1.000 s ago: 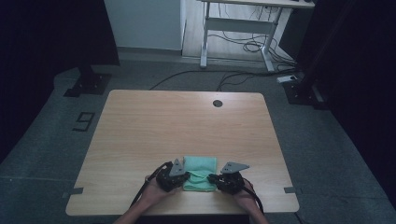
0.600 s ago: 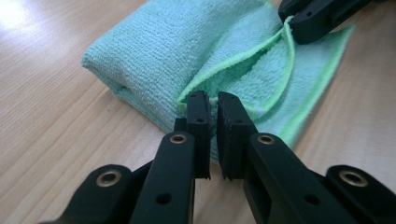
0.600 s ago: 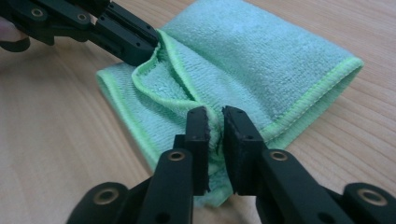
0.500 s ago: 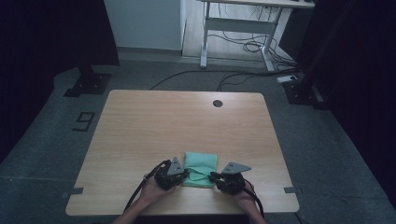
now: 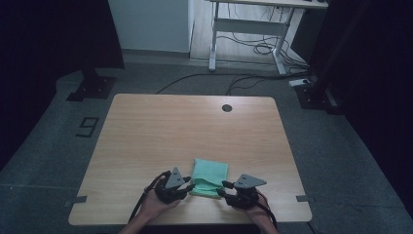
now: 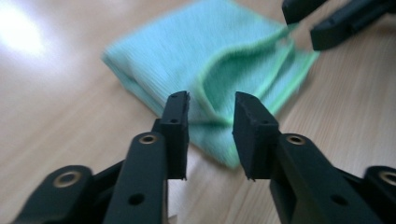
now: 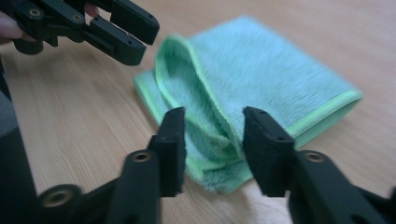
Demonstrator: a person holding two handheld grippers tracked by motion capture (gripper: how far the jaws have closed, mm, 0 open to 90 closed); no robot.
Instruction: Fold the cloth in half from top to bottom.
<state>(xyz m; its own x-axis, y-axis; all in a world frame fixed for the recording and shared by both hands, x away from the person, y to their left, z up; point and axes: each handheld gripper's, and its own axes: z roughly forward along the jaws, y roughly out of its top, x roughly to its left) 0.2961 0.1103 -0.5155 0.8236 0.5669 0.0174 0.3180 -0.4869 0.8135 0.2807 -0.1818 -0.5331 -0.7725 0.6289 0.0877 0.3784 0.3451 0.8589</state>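
A folded green cloth point(image 5: 210, 173) lies near the table's front edge, its top layer puckered up along the near side. My left gripper point(image 5: 189, 187) stands open at the cloth's near left corner, jaws empty. In the left gripper view the cloth point(image 6: 219, 60) lies just beyond that gripper point(image 6: 210, 128). My right gripper point(image 5: 223, 190) is open at the near right corner. Its own view has the cloth point(image 7: 266, 79) ahead of the open right gripper point(image 7: 212, 140), with the raised fold between the jaw tips and the left gripper point(image 7: 119, 32) at top left.
The cloth rests on a wooden table point(image 5: 160, 131) with a round cable hole point(image 5: 227, 107) near the far edge. Tape marks point(image 5: 78, 199) sit at the front corners. A desk frame with cables point(image 5: 253, 39) stands on the floor beyond.
The cloth now reaches slightly farther up the table than one second ago. Both hands stay at its near corners, jaws open off the fabric.
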